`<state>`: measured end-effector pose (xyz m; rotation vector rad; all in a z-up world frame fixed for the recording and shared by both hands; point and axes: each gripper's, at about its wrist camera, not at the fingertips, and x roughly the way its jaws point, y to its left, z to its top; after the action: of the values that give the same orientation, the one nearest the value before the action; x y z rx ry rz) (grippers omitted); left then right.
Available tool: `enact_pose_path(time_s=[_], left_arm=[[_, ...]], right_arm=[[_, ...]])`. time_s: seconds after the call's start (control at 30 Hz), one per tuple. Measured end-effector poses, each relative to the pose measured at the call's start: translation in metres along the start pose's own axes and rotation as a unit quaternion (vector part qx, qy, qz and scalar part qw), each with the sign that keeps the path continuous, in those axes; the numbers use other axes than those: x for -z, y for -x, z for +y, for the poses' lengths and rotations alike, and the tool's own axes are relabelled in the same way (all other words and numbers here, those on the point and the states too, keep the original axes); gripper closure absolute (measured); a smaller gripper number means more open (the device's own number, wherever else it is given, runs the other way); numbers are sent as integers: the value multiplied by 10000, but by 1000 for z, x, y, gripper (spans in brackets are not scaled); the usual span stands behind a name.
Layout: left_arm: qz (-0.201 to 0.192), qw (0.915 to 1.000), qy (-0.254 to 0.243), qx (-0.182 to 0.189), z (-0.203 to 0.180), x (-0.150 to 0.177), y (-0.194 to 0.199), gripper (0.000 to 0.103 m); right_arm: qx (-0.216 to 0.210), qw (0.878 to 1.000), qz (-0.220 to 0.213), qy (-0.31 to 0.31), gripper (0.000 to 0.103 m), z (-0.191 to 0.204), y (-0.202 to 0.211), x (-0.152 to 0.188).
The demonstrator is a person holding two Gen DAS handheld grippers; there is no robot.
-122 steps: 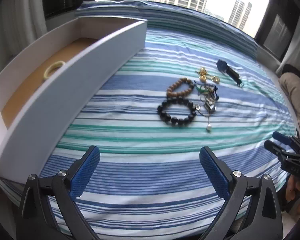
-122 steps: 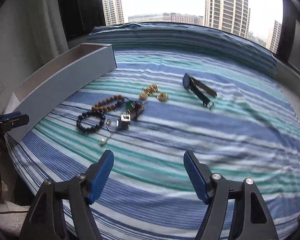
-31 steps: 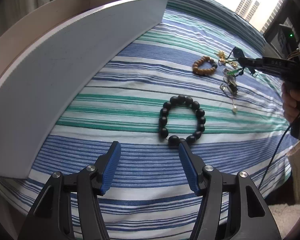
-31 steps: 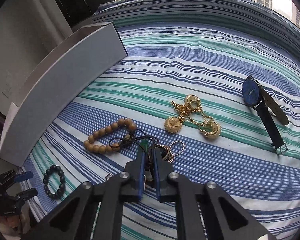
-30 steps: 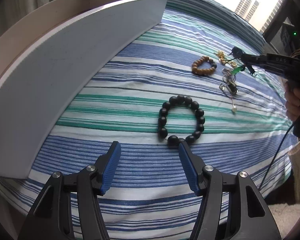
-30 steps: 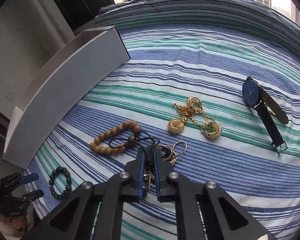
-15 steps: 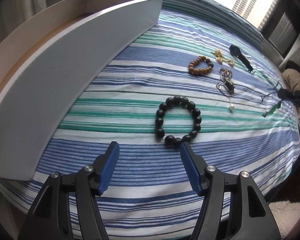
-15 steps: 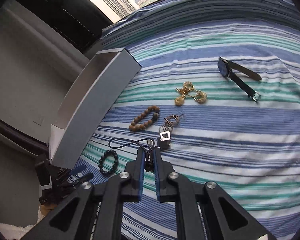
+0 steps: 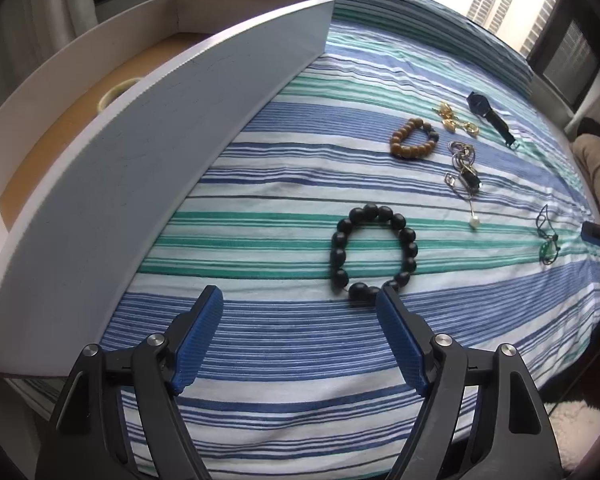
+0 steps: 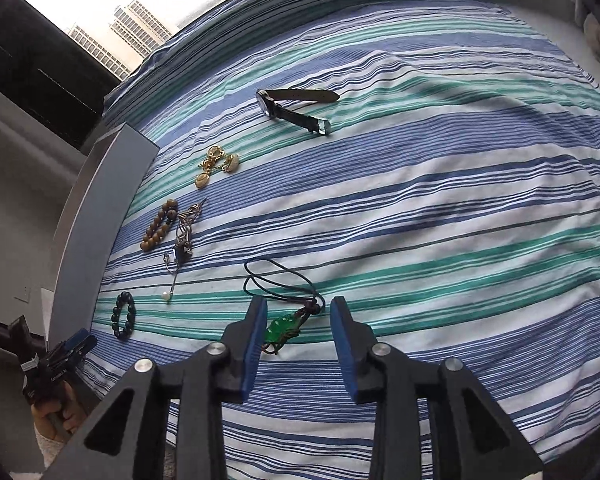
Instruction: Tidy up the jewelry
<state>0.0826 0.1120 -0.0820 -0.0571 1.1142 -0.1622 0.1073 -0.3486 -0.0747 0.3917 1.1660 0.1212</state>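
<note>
Right wrist view: right gripper (image 10: 299, 322) jaws opening, unclamped, around the green pendant (image 10: 281, 328); light, limp cord, best pinched at its knot

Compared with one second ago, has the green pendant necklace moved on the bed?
Yes. The green pendant necklace now lies alone on the striped bedcover, away from the brown bead bracelet beside which it lay, between the right gripper's opening jaws.
</note>
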Motion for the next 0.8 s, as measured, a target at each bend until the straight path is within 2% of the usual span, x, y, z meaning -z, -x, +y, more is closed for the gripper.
enact_pose_path(time_s=[0.1, 0.23, 0.43, 0.5, 0.57, 0.63, 0.67, 0.8], left_arm=[[131, 9999, -38, 82, 0, -1, -5, 23], [267, 9994, -134, 196, -6, -5, -14, 23], [329, 9990, -290, -20, -21, -20, -37, 26], [341, 9985, -387, -156, -27, -23, -45, 39], [301, 9974, -557, -335, -34, -22, -50, 47], [201, 9965, -761, -280, -42, -21, -48, 69], [205, 9962, -819, -221, -44, -20, -47, 93], [227, 9974, -677, -83, -41, -20, -45, 94]], right_arm=[[264, 9994, 113, 205, 67, 3, -4, 7], [332, 9989, 198, 283, 67, 5, -11, 17], [301, 9987, 77, 413, 67, 13, -6, 21], [246, 9991, -57, 337, 67, 9, 0, 18], [298, 9992, -249, 35, 67, -3, 8, 12], [365, 9984, -346, -257, 67, -16, 13, 7], [397, 9980, -336, -350, 67, -21, 13, 6], [183, 9989, -105, -410, 65, -23, 1, 11]])
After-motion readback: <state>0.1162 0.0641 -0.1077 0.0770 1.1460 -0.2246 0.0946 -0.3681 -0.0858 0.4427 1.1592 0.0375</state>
